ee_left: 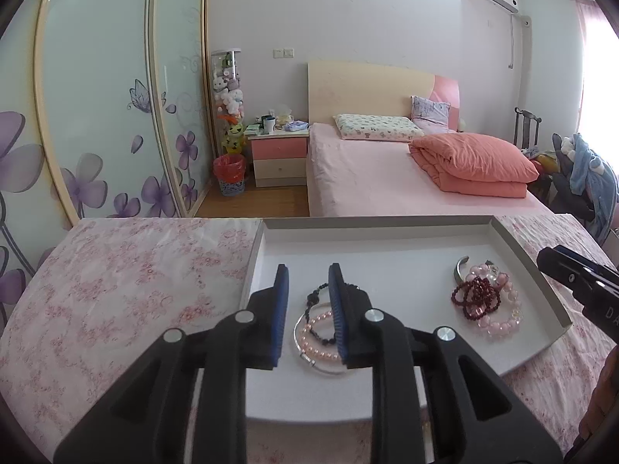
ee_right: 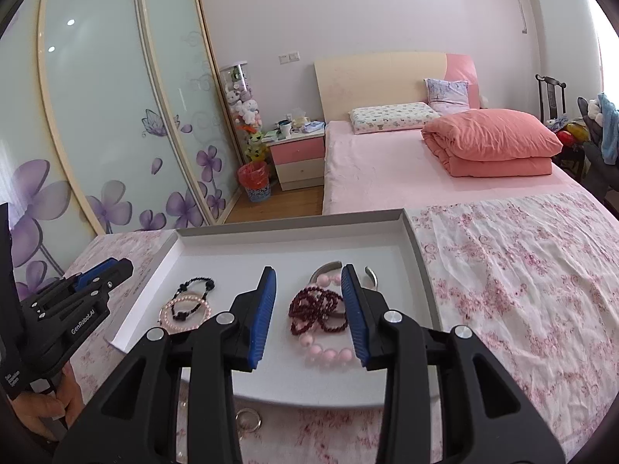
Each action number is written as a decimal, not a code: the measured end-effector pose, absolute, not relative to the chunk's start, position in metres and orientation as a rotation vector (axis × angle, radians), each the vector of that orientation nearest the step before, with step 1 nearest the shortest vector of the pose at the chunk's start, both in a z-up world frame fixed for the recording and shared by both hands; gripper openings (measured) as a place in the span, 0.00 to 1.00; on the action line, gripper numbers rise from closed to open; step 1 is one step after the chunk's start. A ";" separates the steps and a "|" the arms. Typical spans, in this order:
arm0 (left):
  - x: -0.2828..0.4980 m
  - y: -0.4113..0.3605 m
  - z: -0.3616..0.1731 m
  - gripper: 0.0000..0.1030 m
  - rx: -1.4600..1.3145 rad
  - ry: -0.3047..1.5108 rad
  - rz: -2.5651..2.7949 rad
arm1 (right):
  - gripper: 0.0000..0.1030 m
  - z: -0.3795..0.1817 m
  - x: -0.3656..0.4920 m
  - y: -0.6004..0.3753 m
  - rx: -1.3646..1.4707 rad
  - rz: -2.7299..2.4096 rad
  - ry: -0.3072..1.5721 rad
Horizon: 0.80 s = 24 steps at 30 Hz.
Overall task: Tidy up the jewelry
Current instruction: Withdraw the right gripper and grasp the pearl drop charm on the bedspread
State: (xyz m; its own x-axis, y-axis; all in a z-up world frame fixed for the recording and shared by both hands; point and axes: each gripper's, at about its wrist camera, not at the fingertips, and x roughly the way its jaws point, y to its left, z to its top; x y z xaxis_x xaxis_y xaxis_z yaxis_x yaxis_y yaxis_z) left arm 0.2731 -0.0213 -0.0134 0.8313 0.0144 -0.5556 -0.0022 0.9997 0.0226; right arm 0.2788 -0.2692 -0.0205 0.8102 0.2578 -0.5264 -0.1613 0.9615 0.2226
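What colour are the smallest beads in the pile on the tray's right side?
Dark red, a looped bead string lying over the pink beads; clearest in the right wrist view.

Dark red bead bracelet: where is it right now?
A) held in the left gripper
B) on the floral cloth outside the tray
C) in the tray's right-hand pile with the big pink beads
C: the dark red bead bracelet lies on the pink bead bracelet inside the tray.
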 end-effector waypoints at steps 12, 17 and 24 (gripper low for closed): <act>0.201 0.004 -0.028 0.50 0.054 0.654 -0.018 | 0.36 -0.052 0.206 -0.249 0.051 0.366 0.755; 0.190 0.015 -0.040 0.59 0.032 0.716 -0.026 | 0.36 -0.069 0.188 -0.229 0.010 0.462 0.838; 0.185 0.022 -0.046 0.62 0.022 0.733 -0.014 | 0.27 -0.082 0.183 -0.202 -0.078 0.496 0.888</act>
